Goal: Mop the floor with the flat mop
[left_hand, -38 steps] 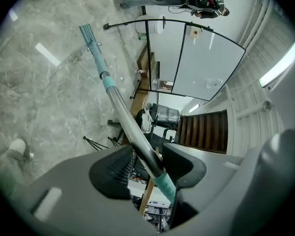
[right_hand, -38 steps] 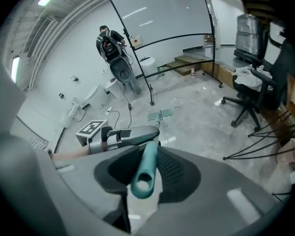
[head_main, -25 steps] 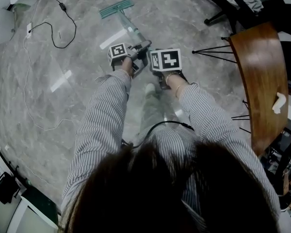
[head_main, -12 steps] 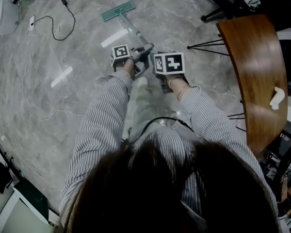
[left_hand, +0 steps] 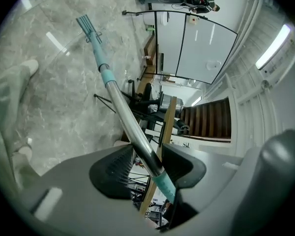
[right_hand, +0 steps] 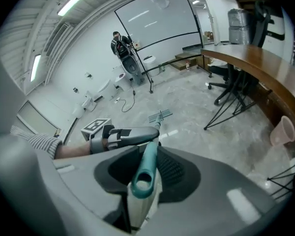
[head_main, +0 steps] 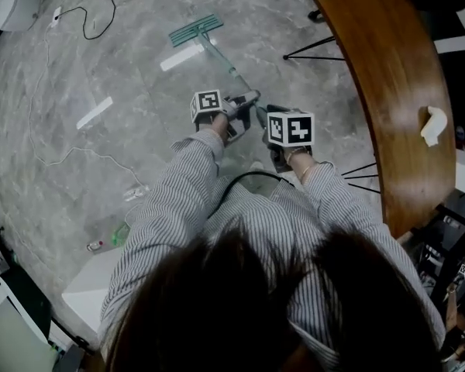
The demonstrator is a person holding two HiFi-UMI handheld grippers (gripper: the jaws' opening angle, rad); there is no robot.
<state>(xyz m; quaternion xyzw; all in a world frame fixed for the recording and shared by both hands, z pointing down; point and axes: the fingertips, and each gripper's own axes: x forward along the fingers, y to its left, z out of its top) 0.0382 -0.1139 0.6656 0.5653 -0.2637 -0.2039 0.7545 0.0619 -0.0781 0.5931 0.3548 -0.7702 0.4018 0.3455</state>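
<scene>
Flat mop [head_main: 194, 30] — left tongs [left_hand: 150, 163] clamped on its metal shaft | right tongs [right_hand: 147, 173] clamped on its teal end grip

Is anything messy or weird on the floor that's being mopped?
Yes. A thin cable snakes loose across the floor on the person's left, and a black cord lies farther off. Small bits of litter, too small to name, sit closer in. The flat mop looks fine.

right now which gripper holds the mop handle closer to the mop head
The left gripper: its jaws clamp the mop handle on the metal shaft, nearer the mop head. The right gripper holds the teal tip at the handle's top end.
</scene>
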